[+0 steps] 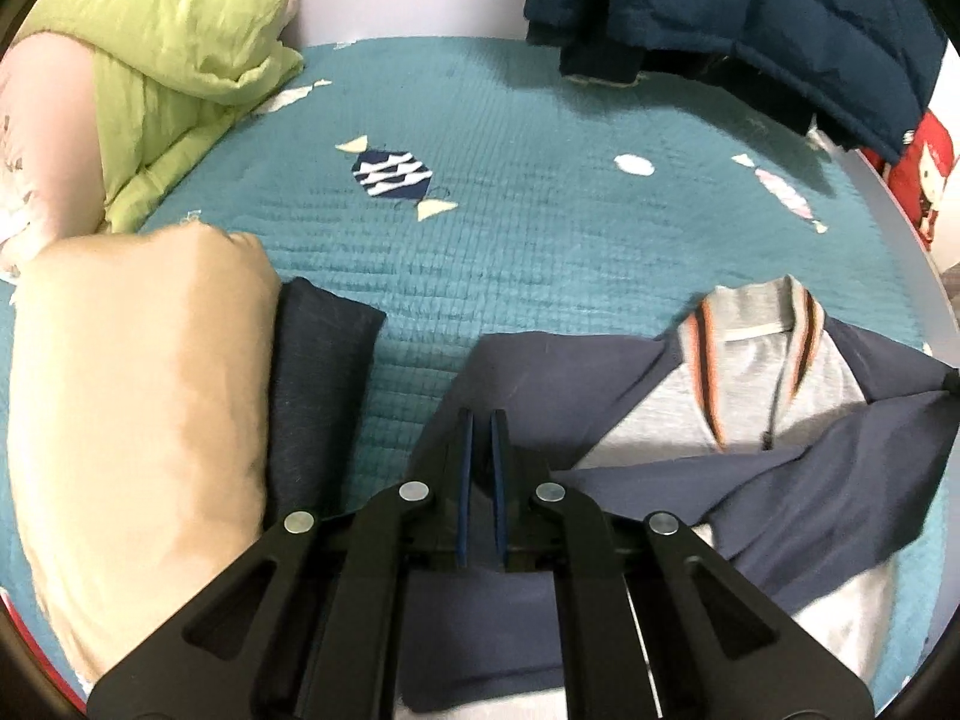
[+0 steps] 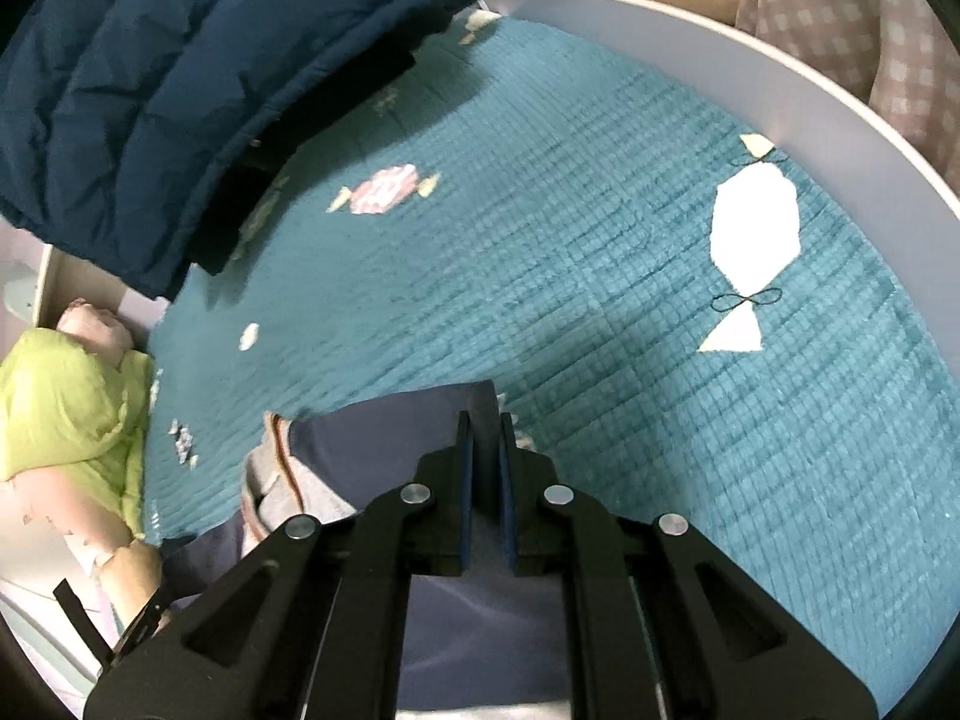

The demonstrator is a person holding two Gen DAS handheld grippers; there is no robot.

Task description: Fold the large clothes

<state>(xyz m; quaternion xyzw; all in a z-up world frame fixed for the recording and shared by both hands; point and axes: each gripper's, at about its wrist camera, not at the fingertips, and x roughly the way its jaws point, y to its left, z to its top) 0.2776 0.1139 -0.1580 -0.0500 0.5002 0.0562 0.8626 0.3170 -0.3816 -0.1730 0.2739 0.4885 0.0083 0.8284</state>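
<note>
- The left gripper (image 1: 482,420) has its two blue pads close together, with only a thin gap. They sit over the navy shoulder of the sweatshirt (image 1: 750,384). I cannot tell if they pinch the cloth.
- The sweatshirt is grey and navy. It lies on the teal blanket (image 1: 510,228), under the left jaws and off to their right side.
- Its striped collar (image 1: 699,354) is ahead of the left jaws and to the right. A navy sleeve (image 1: 780,492) lies folded across the grey chest.
- Just left of the left jaws lies a dark folded cloth (image 1: 318,384). Next to that, farther left, is a big tan bundle (image 1: 138,420).
- Far ahead and to the left is a green puffy blanket (image 1: 180,60). Far ahead and to the right is a dark blue puffy jacket (image 1: 750,18).
- The right gripper (image 2: 486,420) also has its pads close together with a small gap. A navy corner of the sweatshirt (image 2: 432,420) sticks up right at the tips. I cannot tell if the pads squeeze it.
- In the right wrist view, the blanket (image 2: 600,300) spreads out ahead of the jaws. A white candy shape (image 2: 756,228) is ahead and to the right. A pink candy shape (image 2: 384,189) is ahead and to the left.
- The blue jacket (image 2: 180,90) is far ahead on the left there.
</note>
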